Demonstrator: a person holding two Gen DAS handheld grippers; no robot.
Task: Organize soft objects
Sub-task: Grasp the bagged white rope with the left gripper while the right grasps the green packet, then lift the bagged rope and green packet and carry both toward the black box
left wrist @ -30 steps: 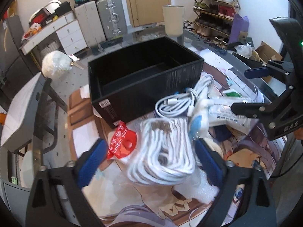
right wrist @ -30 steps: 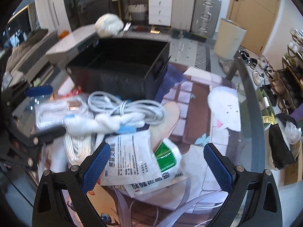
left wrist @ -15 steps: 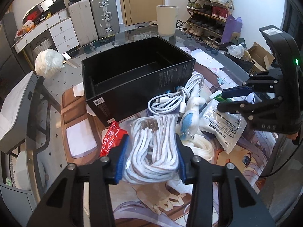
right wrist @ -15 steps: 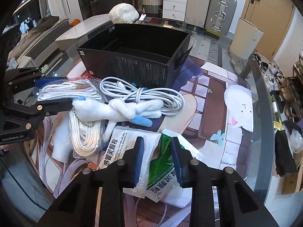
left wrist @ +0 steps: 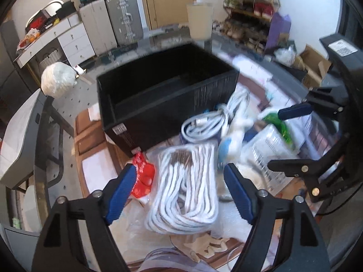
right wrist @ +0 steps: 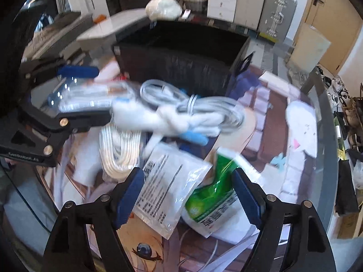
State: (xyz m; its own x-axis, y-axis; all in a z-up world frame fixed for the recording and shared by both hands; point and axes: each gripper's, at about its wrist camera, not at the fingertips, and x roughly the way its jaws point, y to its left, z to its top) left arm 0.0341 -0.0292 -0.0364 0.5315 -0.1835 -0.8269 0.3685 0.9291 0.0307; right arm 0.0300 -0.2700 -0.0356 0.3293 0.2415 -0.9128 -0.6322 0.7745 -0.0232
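Observation:
My left gripper (left wrist: 180,192) hovers over a clear bag of coiled white rope (left wrist: 186,188). Its jaws are opening; the bag lies between the blue pads and neither presses on it. My right gripper (right wrist: 187,196) straddles a white printed packet (right wrist: 168,185) and a green packet (right wrist: 213,195); these jaws are opening too and are apart from both packets. A white cable coil (right wrist: 192,104) and a white-and-blue plush toy (right wrist: 163,117) lie just in front of the open black box (left wrist: 170,122). A red packet (left wrist: 143,174) sits by the left pad.
The objects lie on a printed mat on a glass table (right wrist: 326,122). A flat white rabbit shape (right wrist: 301,127) lies to the right. Behind the box stand a white wrapped ball (left wrist: 57,79), suitcases (left wrist: 122,27), a beige bin (left wrist: 199,20) and a shoe rack (left wrist: 249,11).
Both grippers started wide, closed half a second ago, the left around the rope bag and the right over the packets, and now stand open again. The right gripper has shifted slightly.

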